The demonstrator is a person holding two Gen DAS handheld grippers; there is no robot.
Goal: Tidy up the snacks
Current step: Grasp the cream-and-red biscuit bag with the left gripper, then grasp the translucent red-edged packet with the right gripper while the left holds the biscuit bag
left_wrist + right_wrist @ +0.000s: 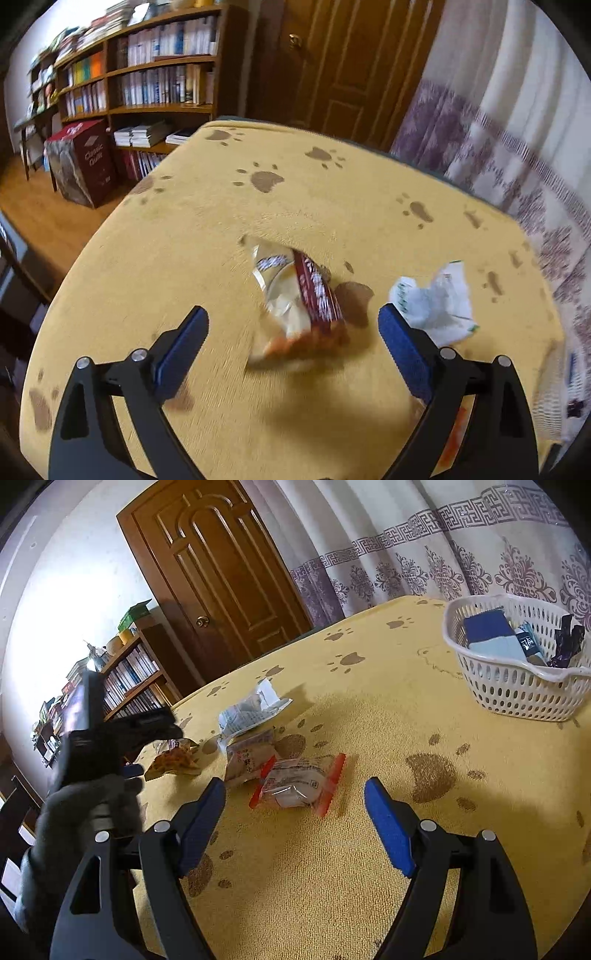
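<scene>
My left gripper [293, 314] stands open over the yellow paw-print cloth [258, 206]. A snack packet with a dark red band and orange contents [299, 295] lies just ahead, between its blue pads [184, 347] without touching them. A crumpled white and green packet [436, 302] lies to its right. My right gripper [295, 786] is open too. A clear packet with red edges [299, 786] lies on the cloth between its fingertips, untouched. Behind that lie a beige packet [247, 760], a white packet [251, 709] and the orange packet [173, 760].
A white perforated basket [517, 686] holding blue and dark packets stands at the back right of the cloth. A gloved hand [85, 812] holds the left gripper at the left. Bookshelves [147, 74], a wooden door [221, 572] and patterned curtains [443, 554] stand beyond the cloth's edge.
</scene>
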